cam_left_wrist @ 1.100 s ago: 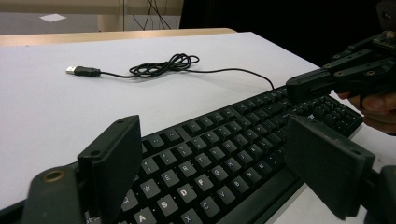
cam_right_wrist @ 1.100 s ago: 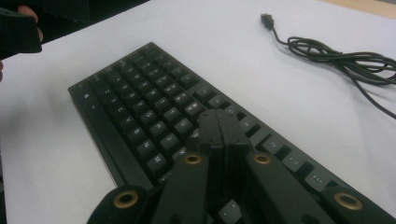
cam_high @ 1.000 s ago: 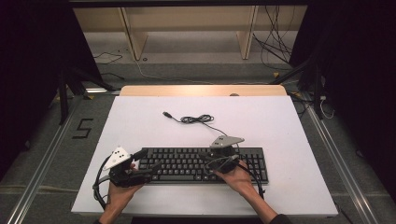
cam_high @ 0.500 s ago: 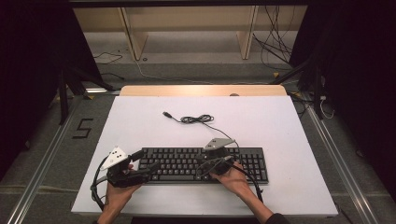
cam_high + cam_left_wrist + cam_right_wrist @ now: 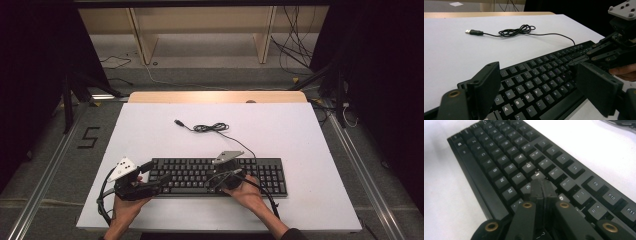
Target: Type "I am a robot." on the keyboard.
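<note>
I have the right gripper (image 5: 541,185) clenched tight with nothing between its jaws, the joined tips poised over the keyboard (image 5: 200,176) like a single blunt finger, just above the keys around the I and K. The left gripper (image 5: 537,85) is released, its jaws standing wide on either side of the keyboard's left end, the A, S and D keys lying between and just ahead of them; whether the pads touch the case I cannot tell. My worry is aim: the closed tip looks broader than one keycap, so if I come down slightly off centre it could catch two neighbours at once or land in the gap between them. If I press at a slant, I judge the tip could skid off the cap. The keyboard lies loose on the white table (image 5: 310,150), so a hard push could shove it away from the left jaws. Its cable (image 5: 516,30) lies coiled well beyond both grippers, out of harm.
</note>
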`<state>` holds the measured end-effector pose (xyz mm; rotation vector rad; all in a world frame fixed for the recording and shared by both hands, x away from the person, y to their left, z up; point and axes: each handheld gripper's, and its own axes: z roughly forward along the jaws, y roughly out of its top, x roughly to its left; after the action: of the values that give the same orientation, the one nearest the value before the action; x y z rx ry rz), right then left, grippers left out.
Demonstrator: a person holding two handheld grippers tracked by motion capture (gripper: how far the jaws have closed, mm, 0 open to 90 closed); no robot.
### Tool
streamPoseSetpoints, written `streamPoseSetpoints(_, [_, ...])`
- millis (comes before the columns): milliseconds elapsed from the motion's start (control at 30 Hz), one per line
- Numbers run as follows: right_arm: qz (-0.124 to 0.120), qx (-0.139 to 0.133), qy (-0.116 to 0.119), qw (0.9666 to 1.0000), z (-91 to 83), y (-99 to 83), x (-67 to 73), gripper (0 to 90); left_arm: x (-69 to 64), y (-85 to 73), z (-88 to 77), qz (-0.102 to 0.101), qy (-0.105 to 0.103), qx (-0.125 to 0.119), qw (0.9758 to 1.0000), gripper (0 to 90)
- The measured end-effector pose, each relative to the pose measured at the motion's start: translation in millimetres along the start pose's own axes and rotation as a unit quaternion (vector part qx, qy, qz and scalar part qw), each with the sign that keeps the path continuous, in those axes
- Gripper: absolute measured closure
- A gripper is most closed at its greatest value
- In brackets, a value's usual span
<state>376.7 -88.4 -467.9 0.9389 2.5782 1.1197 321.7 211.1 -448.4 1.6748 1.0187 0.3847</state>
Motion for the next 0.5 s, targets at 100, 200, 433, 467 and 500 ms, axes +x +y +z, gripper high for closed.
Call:
streamPoseSetpoints(100, [-0.001, 0.002, -0.003, 1.0, 1.8, -0.3, -0.7, 90.0, 0.0, 0.0, 0.1, -0.002, 0.0, -0.001, 1.0, 19.6])
streamPoseSetpoints(200, [0.001, 0.006, -0.005, 1.0, 3.3, -0.8, -0.7, 90.0, -0.1, 0.0, 0.1, -0.002, 0.0, 0.0, 1.0, 19.7])
streamPoseSetpoints(433, [-0.005, 0.011, -0.012, 0.9999, 7.7, -3.1, 1.8, 90.0, -0.1, -0.1, 0.0, -0.001, 0.0, 0.0, 1.0, 19.6])
streamPoseSetpoints(467, [-0.009, 0.01, -0.016, 0.9998, 7.9, -3.0, 2.5, 90.0, -0.2, -0.1, 0.0, -0.001, 0.0, 0.0, 1.0, 19.6])
streamPoseSetpoints(500, [-0.009, 0.011, -0.016, 0.9998, 7.8, -3.0, 2.8, 90.0, -0.2, -0.1, 0.0, -0.001, 0.0, 0.0, 1.0, 19.6])
